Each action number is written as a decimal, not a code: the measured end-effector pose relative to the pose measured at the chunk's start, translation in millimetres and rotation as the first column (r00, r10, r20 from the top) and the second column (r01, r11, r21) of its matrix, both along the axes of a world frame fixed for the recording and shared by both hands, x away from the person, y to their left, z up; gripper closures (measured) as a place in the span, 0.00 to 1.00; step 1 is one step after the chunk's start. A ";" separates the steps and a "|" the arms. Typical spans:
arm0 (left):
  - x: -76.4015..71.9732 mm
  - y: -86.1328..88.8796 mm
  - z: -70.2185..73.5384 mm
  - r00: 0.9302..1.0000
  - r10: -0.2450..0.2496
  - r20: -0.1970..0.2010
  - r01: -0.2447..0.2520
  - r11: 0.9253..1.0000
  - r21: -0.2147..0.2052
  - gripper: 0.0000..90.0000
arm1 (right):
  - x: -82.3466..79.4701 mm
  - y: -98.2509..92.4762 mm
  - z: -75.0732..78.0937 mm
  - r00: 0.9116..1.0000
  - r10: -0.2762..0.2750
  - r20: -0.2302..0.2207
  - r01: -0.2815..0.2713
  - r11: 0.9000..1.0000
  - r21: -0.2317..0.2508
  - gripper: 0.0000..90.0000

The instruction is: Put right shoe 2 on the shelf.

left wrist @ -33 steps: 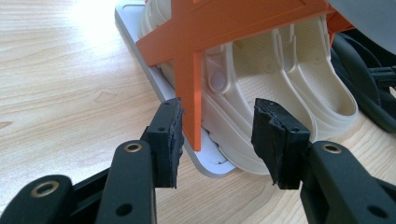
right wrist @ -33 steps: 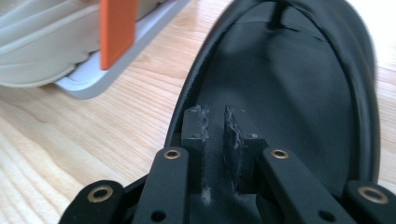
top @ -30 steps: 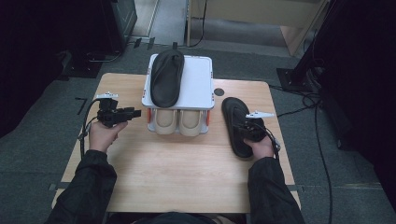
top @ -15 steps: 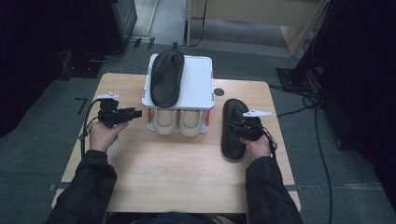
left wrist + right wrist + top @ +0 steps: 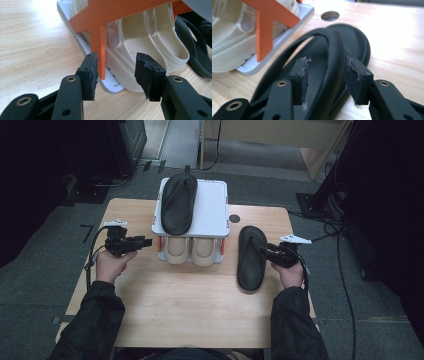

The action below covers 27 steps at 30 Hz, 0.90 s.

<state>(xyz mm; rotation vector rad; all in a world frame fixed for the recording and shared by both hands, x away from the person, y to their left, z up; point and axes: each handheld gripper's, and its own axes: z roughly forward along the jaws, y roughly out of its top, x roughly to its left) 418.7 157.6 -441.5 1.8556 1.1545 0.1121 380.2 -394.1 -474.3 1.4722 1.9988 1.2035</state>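
Black flip-flop lies flat on the wooden table, just right of the white shoe rack, and the right gripper has its open jaws on both sides of the strap without closing. Another black flip-flop lies on the rack's top, with cream clogs below. The left gripper stands open near the rack's orange leg.

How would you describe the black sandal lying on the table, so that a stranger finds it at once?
Start at the white two-level rack at the far middle of the wooden table. The black sandal lies flat on the tabletop just right of it, by the right gripper. Its twin lies on the rack's top.
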 end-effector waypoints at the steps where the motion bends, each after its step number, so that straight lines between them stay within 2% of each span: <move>1: -0.2 0.0 -0.2 1.000 -0.001 0.001 0.001 1.000 0.002 0.58 | 1.3 -0.2 -1.9 1.000 -0.002 -0.008 0.002 1.000 0.005 0.60; 3: 0.0 0.1 -0.4 1.000 0.000 0.001 0.000 1.000 0.000 0.59 | 4.1 0.6 -6.8 1.000 0.002 -0.026 -0.001 1.000 0.018 0.60; 8: 0.6 0.4 -1.0 1.000 0.002 0.001 -0.002 1.000 -0.013 0.59 | 11.7 8.2 -18.4 0.999 -0.002 -0.049 0.000 0.999 -0.036 0.62; 12: 0.6 -0.7 -1.4 1.000 0.000 0.001 0.000 1.000 -0.009 0.59 | 15.7 9.3 -25.2 0.997 -0.019 -0.069 0.017 0.999 -0.030 0.67; 19: 0.7 -1.5 -1.8 1.000 -0.002 0.002 0.002 1.000 -0.013 0.59 | 15.6 15.4 -21.4 0.993 -0.078 -0.087 0.074 0.996 -0.046 0.80; 22: -0.7 -0.2 -1.7 1.000 0.004 0.004 -0.004 0.999 -0.033 0.59 | 13.9 17.0 -20.4 0.992 -0.093 -0.090 0.088 0.994 -0.061 0.81; 27: 0.2 1.3 -1.9 1.000 -0.003 0.003 0.003 0.999 -0.042 0.59 | 14.0 18.8 -18.6 0.984 -0.129 -0.122 0.126 0.992 -0.031 0.81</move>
